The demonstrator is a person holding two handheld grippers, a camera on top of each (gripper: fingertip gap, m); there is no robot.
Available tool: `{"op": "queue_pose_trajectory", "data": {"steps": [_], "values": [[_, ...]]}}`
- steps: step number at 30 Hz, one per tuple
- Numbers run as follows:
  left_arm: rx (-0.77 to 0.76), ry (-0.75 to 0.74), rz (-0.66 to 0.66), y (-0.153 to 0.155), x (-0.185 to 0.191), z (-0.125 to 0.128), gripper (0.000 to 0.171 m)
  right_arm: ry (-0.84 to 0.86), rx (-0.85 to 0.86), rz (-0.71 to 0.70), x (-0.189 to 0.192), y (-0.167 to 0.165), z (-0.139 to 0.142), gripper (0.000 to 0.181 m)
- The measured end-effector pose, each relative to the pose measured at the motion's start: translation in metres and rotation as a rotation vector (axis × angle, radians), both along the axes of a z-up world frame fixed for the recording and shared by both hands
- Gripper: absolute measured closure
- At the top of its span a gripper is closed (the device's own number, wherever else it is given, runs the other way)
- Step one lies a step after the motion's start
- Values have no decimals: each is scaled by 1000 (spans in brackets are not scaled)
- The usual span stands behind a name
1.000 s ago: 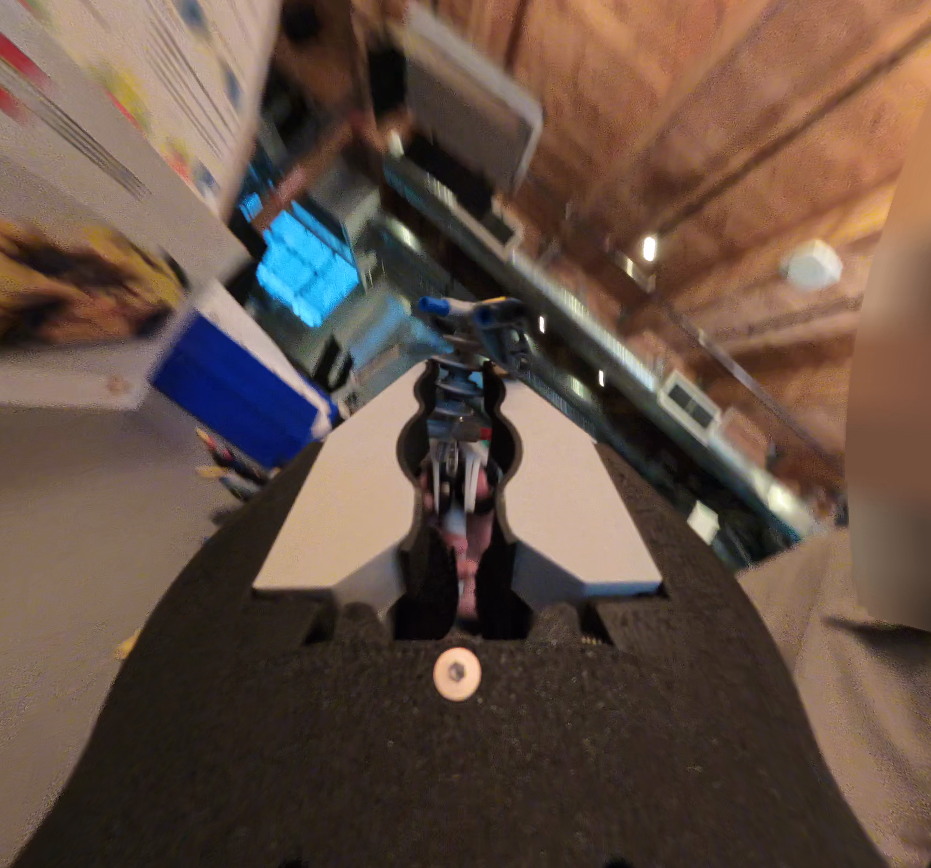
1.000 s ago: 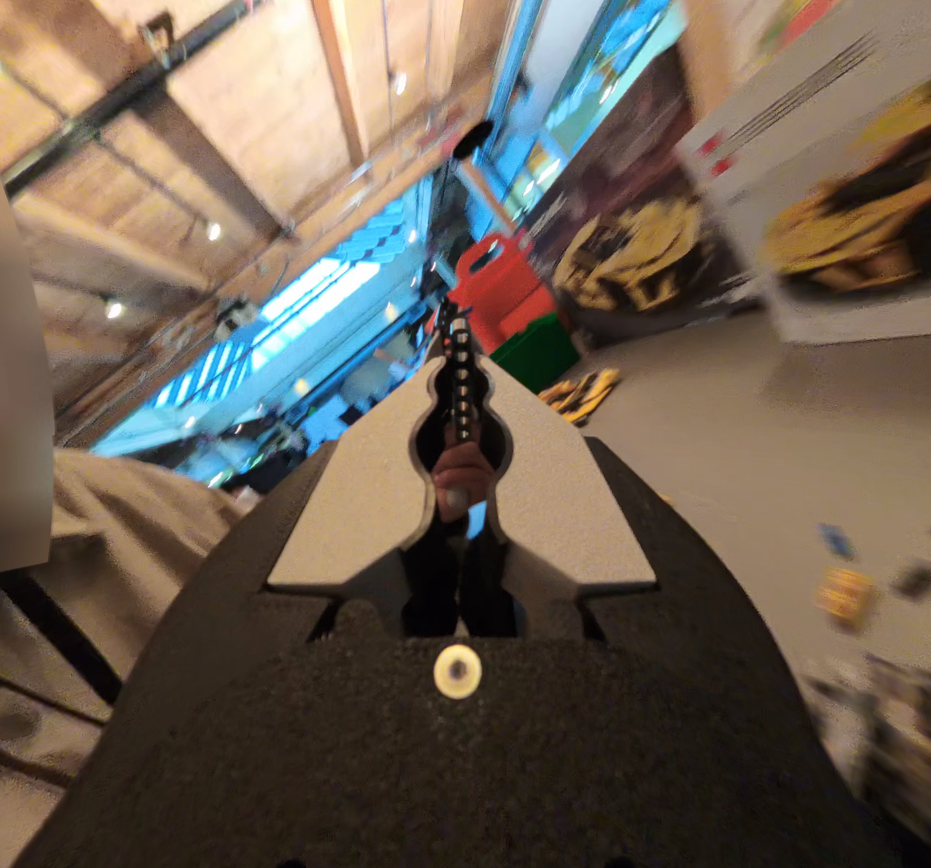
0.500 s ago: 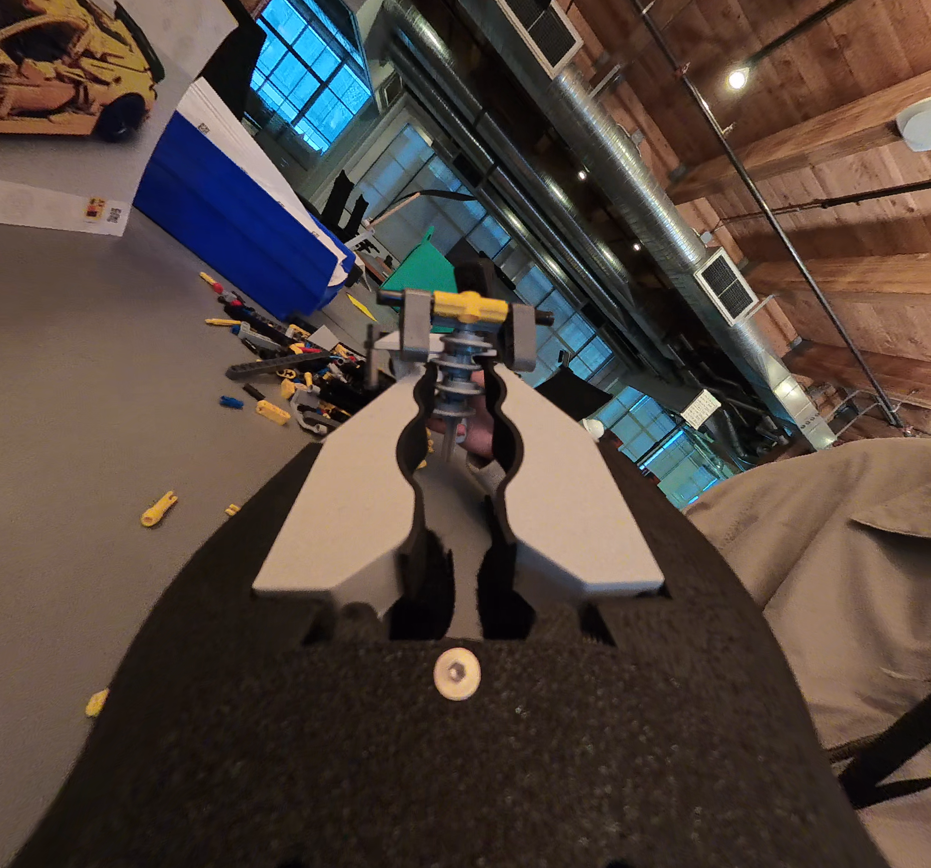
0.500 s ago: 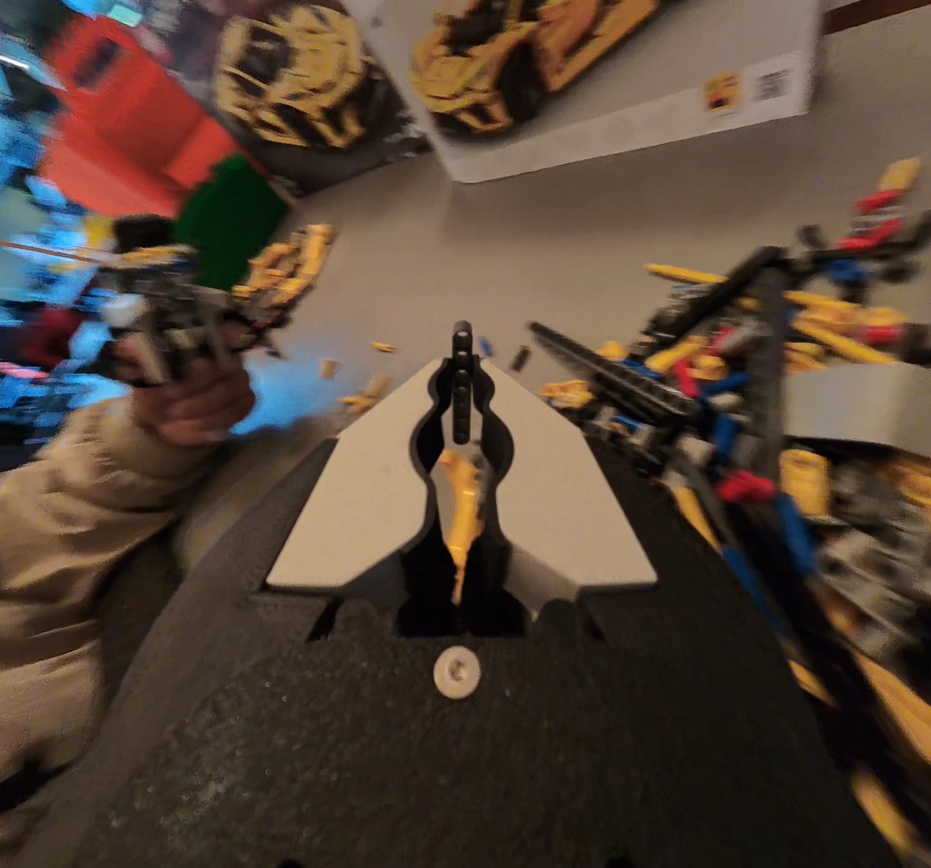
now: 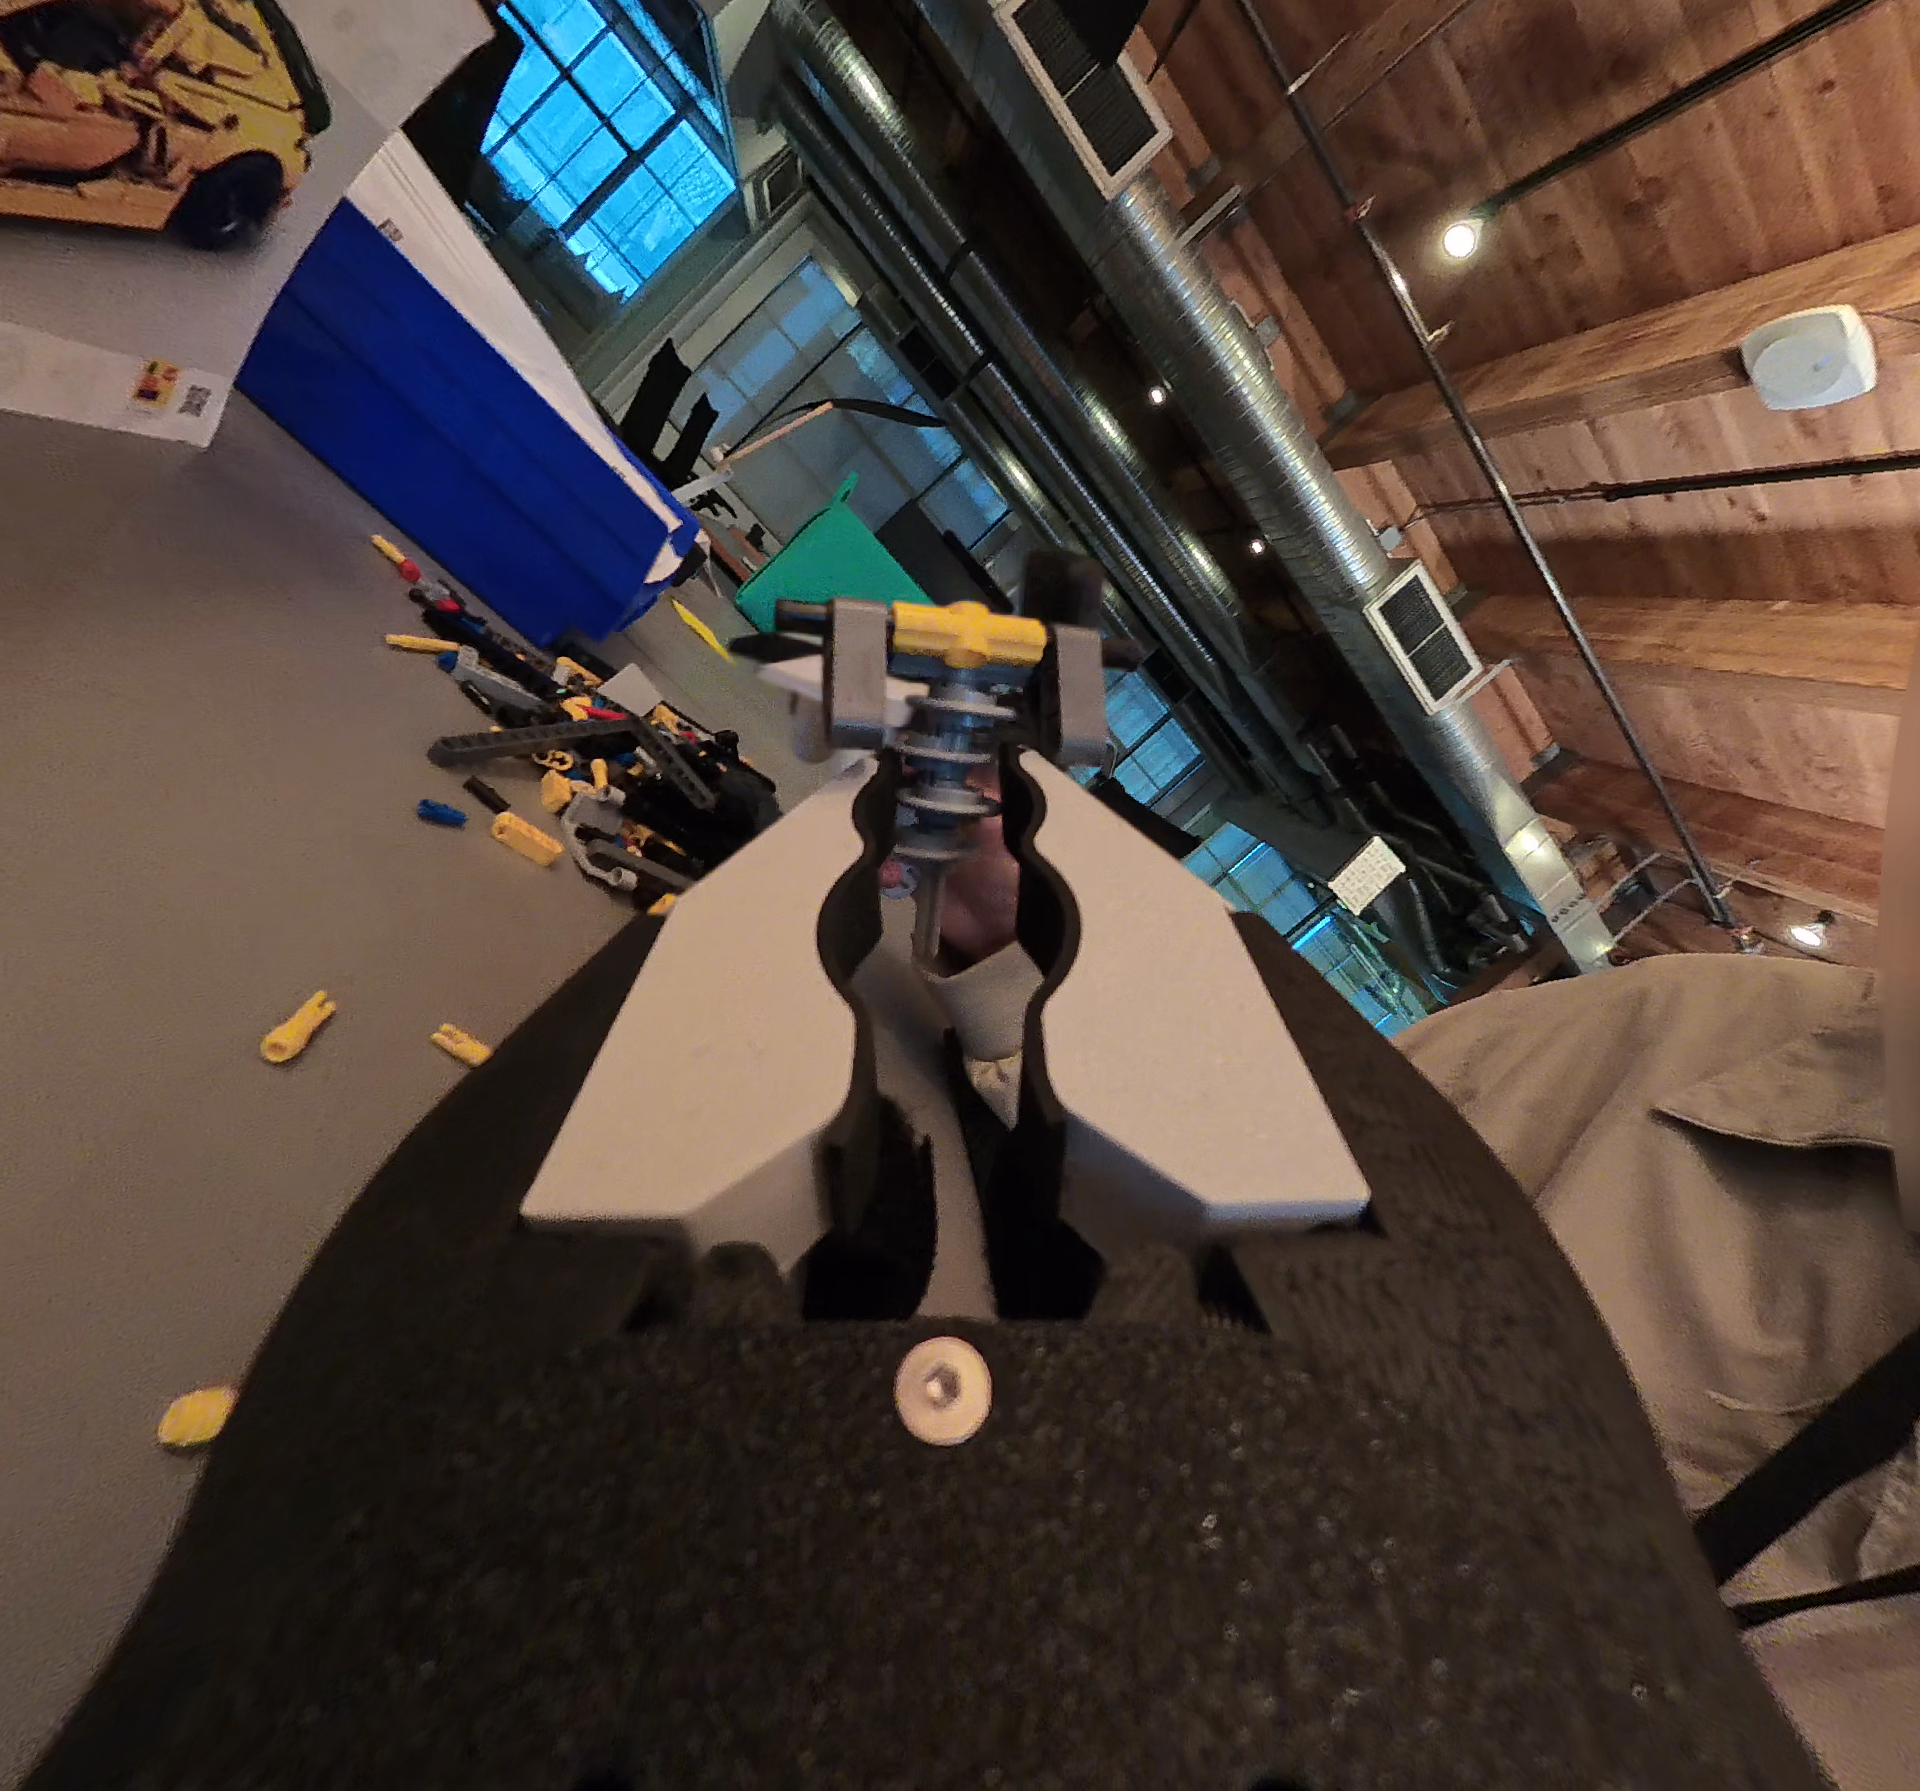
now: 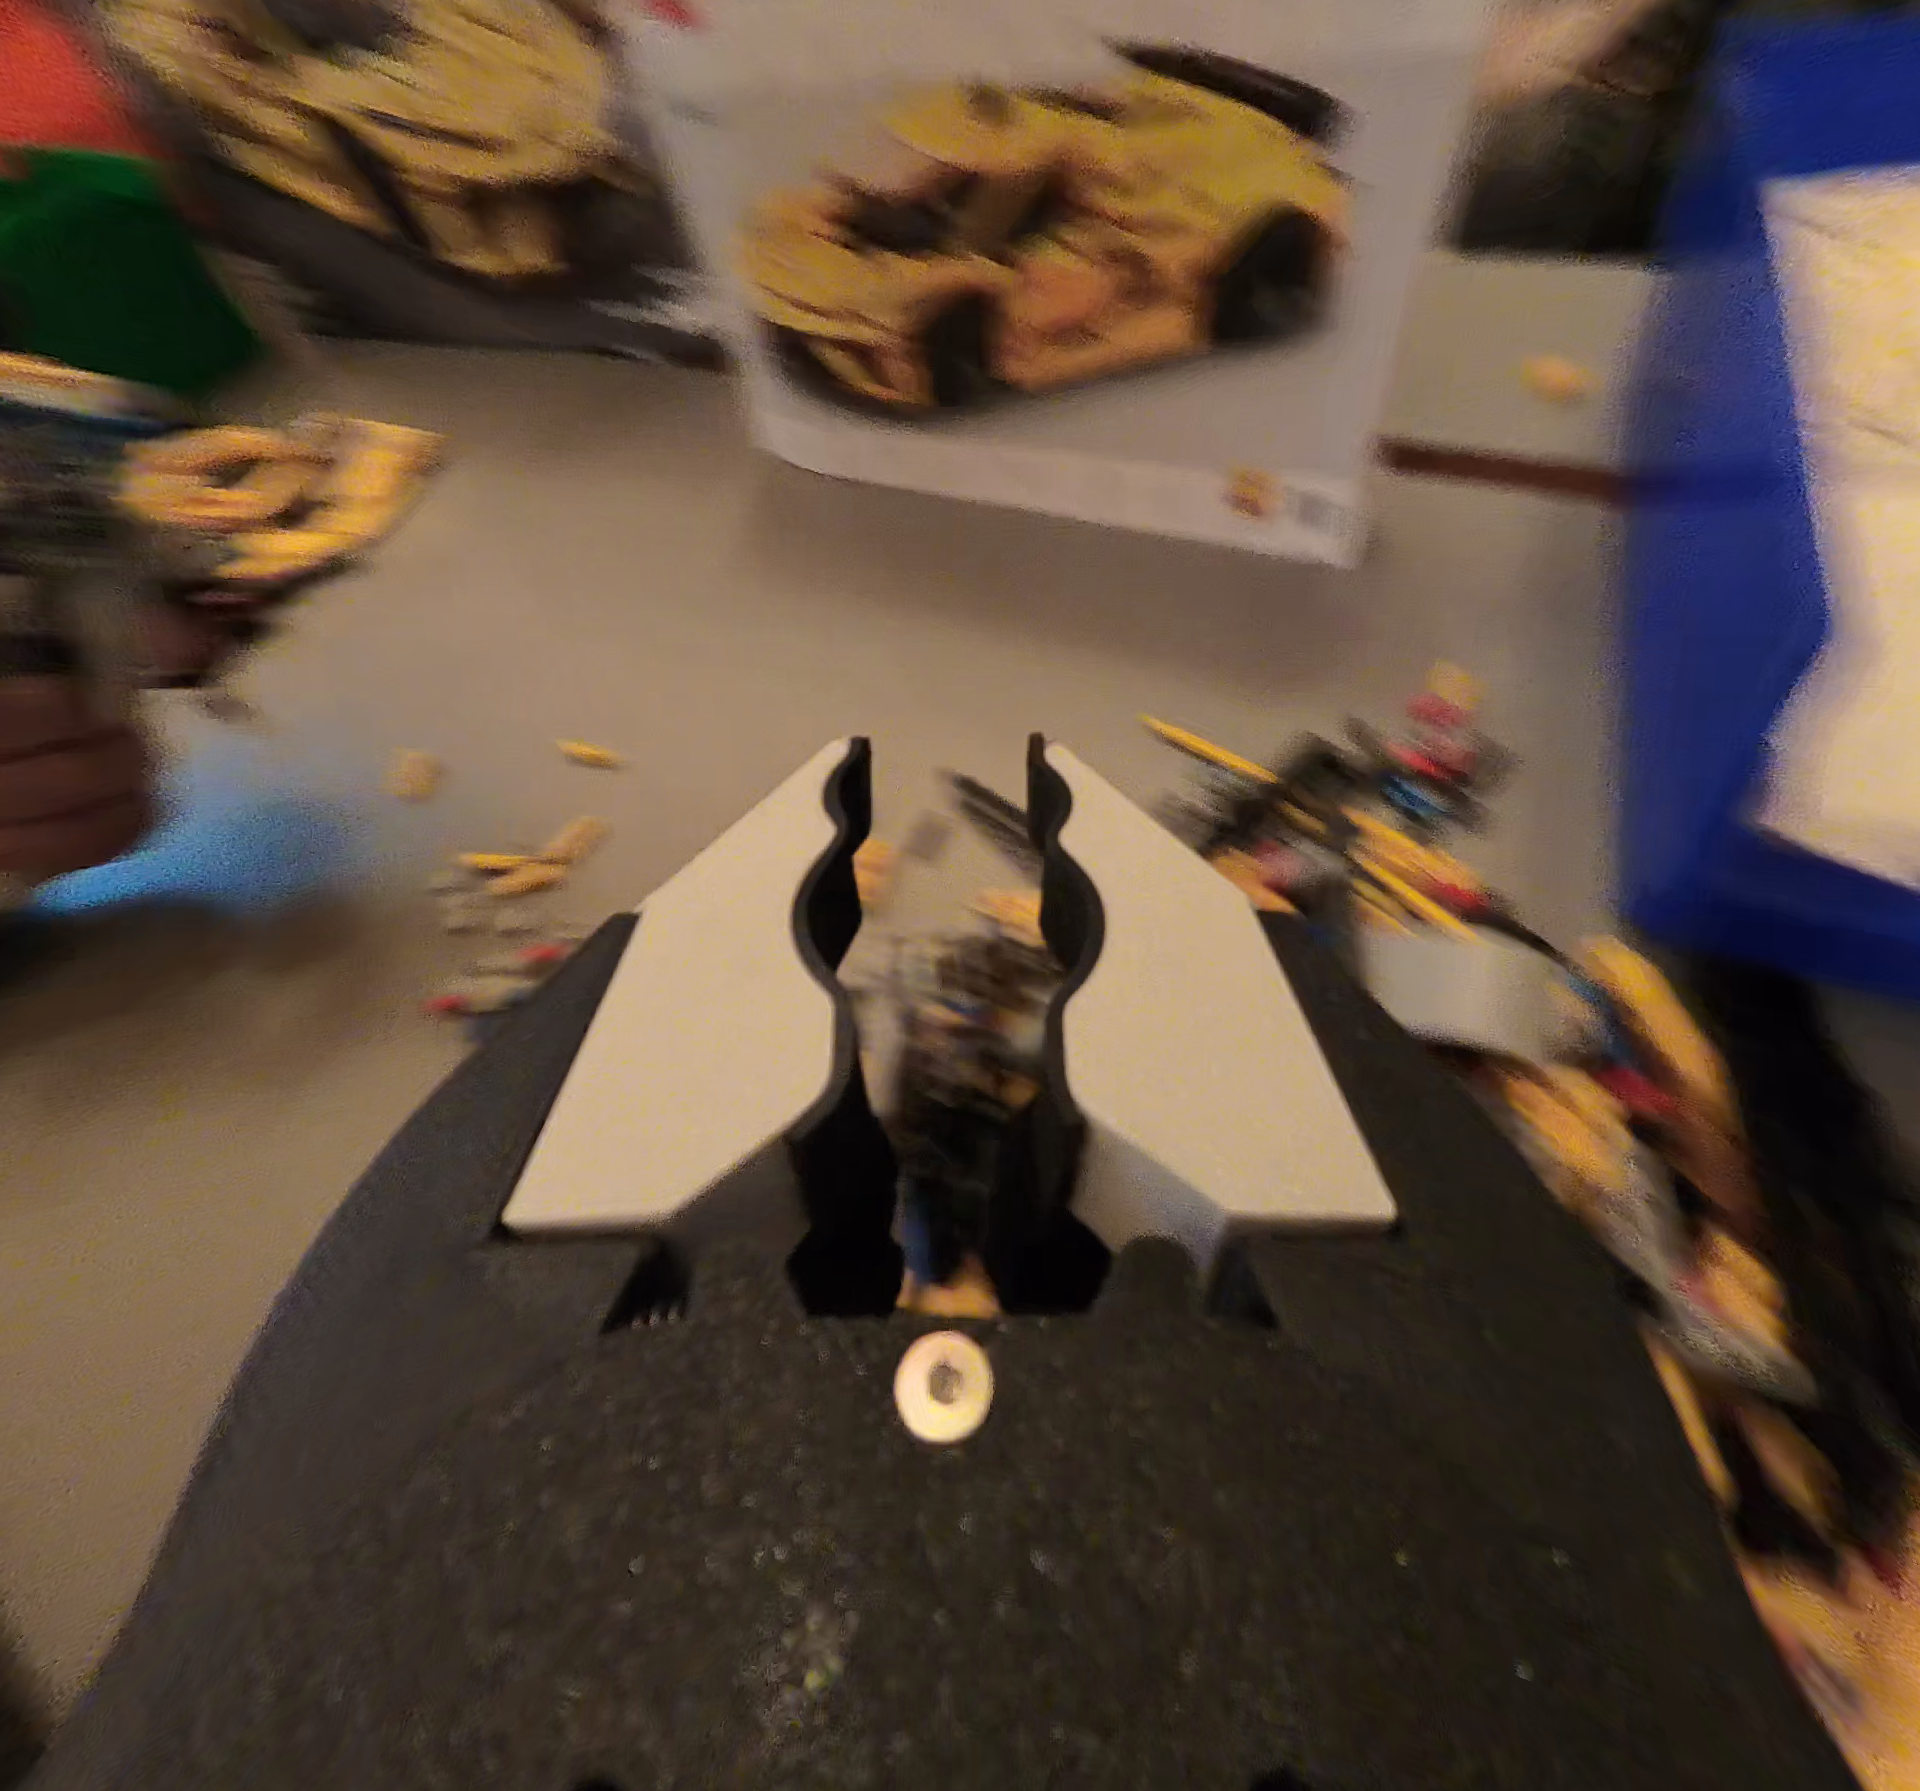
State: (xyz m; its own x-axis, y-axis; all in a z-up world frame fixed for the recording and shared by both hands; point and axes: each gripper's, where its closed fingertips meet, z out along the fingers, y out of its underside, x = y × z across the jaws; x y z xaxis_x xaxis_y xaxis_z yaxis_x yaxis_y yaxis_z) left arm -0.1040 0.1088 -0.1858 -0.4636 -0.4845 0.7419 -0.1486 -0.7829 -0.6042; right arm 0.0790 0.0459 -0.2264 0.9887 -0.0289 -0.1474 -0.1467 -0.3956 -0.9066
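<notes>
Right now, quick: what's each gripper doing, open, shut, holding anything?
Left gripper: shut on the small grey-and-yellow brick assembly with a coil spring.
Right gripper: open, empty, above the blurred pile of loose bricks.

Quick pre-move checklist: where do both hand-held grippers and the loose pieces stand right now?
1. Left hand-held gripper grip on the shock-absorber assembly: ok, shut around its spring.
2. Assembly seated straight: ok, yellow crosspiece level above the tips.
3. Right hand-held gripper empty: ok, jaws apart, nothing between.
4. Right view sharpness: not ok, motion-blurred.
5. Brick pile under right gripper: cannot tell which piece is nearest.
6. Grey table around the loose yellow connectors: ok.
</notes>
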Motion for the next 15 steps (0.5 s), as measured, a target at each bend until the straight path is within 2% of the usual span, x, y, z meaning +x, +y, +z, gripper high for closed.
{"op": "queue_pose_trajectory", "data": {"steps": [2, 3, 5, 7, 9, 13, 15], "values": [[39, 80, -13, -2, 4, -14, 153, 53, 37, 381, -82, 5, 8, 153], [79, 138, -23, -4, 5, -24, 152, 39, -54, 531, -113, 0, -7, 146], [192, 258, -54, -9, 5, -45, 152, -54, -252, 632, -140, -7, -45, 135], [269, 297, -81, -12, 1, -52, 152, -92, -322, 668, -155, -7, -69, 133], [275, 292, -91, -14, -1, -50, 152, -140, -394, 672, -160, -7, -86, 133], [189, 218, -121, -19, -1, -37, 152, -280, -388, 649, -163, -1, -92, 142], [160, 167, -148, -24, -2, -28, 152, -309, -344, 631, -162, 4, -84, 142]]}}
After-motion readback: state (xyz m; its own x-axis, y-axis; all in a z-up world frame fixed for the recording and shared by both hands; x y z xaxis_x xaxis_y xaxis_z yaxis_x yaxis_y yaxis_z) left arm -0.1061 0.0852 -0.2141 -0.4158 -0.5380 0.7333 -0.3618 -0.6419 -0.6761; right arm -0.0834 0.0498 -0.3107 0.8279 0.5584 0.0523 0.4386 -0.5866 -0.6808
